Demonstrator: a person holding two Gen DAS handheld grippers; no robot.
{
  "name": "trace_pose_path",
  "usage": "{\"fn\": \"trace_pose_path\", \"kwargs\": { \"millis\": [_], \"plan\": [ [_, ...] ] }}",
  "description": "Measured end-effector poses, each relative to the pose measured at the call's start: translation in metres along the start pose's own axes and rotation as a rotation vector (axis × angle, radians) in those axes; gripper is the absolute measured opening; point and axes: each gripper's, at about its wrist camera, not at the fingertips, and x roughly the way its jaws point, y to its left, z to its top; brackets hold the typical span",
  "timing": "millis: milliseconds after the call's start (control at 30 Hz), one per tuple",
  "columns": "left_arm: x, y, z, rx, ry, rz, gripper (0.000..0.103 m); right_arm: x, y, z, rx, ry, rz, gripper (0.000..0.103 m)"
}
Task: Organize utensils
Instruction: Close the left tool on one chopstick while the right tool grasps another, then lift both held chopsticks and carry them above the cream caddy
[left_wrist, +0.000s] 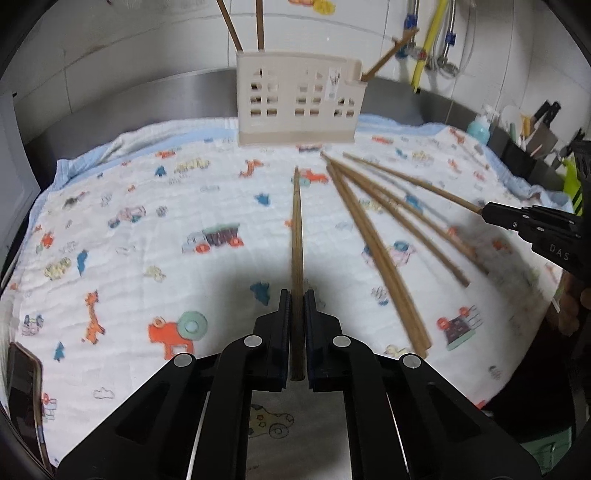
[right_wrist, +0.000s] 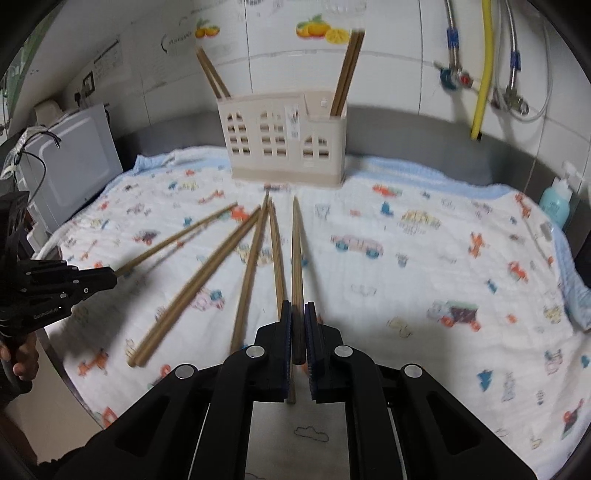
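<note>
A beige house-shaped utensil holder stands at the back of the patterned cloth, with chopsticks upright in it; it also shows in the right wrist view. My left gripper is shut on one wooden chopstick that points toward the holder. My right gripper is shut on another chopstick, also pointing at the holder. Several loose chopsticks lie fanned on the cloth between the grippers, seen also in the right wrist view. Each gripper appears in the other's view: the right, the left.
A cartoon-print cloth covers the counter. A phone lies at the near left edge. A white appliance stands at the left. A teal bottle and a dark knife rack stand at the right. Pipes run on the tiled wall.
</note>
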Motion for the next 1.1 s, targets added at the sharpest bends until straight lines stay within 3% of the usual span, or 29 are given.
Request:
{"fn": "trace_pose_path", "kwargs": {
  "millis": [433,767,1100],
  "plan": [
    [-0.054,0.000,0.047,-0.010,-0.195,-0.054,0.006,-0.050,0.010,0.069,-0.024,-0.175,0.019,0.007],
    [-0.056,-0.006,0.081,0.037,-0.220,-0.065,0.006,-0.051,0.012,0.119,-0.033,-0.188,0.032,0.007],
    [-0.054,-0.006,0.119,0.049,-0.234,-0.087,0.006,-0.069,0.001,0.201,-0.065,-0.229,0.016,0.007]
  ]
}}
